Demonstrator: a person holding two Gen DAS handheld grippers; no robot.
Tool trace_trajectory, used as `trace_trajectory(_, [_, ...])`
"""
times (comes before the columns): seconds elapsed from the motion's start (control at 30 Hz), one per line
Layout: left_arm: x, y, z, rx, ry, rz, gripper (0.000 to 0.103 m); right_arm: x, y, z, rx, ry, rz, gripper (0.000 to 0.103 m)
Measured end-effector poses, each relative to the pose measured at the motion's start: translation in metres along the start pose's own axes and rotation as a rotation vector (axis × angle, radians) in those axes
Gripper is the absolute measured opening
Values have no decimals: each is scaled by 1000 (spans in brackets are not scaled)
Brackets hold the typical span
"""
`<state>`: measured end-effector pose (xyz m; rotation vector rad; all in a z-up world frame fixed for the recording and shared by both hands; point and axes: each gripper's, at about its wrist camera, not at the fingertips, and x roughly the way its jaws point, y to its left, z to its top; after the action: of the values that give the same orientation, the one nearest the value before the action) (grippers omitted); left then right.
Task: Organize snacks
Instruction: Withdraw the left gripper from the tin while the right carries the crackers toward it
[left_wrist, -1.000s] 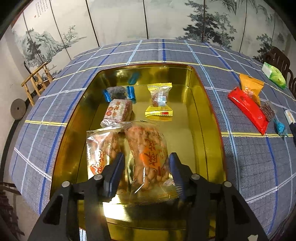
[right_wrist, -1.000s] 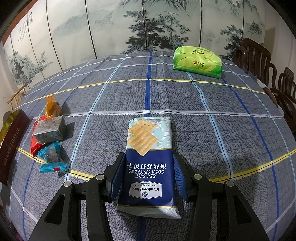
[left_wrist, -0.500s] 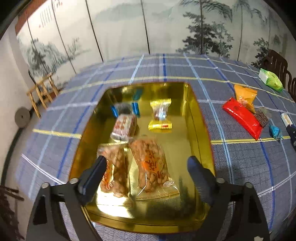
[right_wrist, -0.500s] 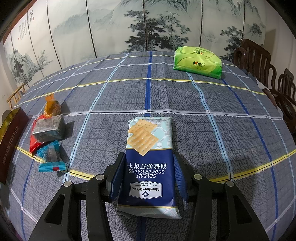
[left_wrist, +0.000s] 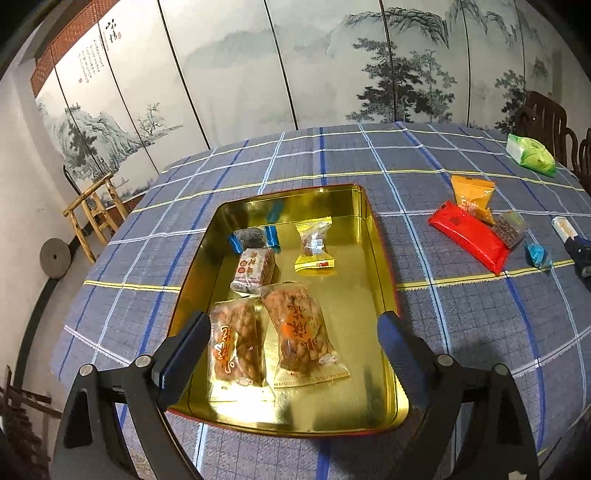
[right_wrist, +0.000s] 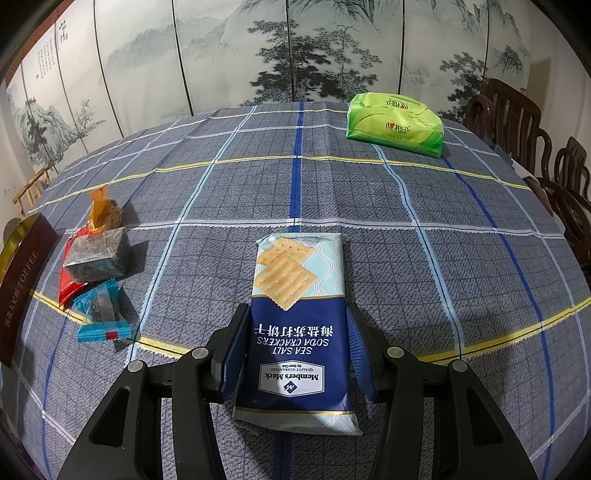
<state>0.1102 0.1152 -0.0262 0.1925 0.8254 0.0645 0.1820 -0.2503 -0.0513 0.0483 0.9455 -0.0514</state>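
Setting: painted folding screen behind; plaid tablecloth (right_wrist: 369, 192) over the table; dark wooden chairs at the right.
Gold tin (left_wrist: 384, 280): my collection point, open on the cloth, holding 5 snacks.
Tin contents: 2 peanut bags (left_wrist: 236, 347) side by side at the near end; 1 printed block (left_wrist: 255, 269); 1 blue-ended candy (left_wrist: 253, 236); 1 yellow-ended candy (left_wrist: 314, 245).
Left gripper (left_wrist: 291, 339): I hold it above the tin's near end, jaws spread wide, nothing between them.
Right gripper (right_wrist: 295, 343): pads bracket the cracker pack (right_wrist: 299, 325), which lies flat on the cloth; I cannot tell whether they pinch it yet.
Loose group: orange packet (left_wrist: 472, 197), red packet (left_wrist: 467, 232), dark block (right_wrist: 99, 254), blue candy (right_wrist: 101, 314), clustered just right of the tin.
Far corner: green pack (right_wrist: 395, 123), well apart.
Progress: I judge roughly half; 5 stowed, 6 left outside, crackers next.
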Motion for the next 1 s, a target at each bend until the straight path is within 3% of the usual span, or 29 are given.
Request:
trace_trajectory(0.23, [-13,-3,-5,14,-14,15,90,-2,-2,-3,-12,1,8,51])
trace_trajectory(1.0, [-39,11,-19,-31,-31,6,90,-53,-6,-43,67,22,190,51])
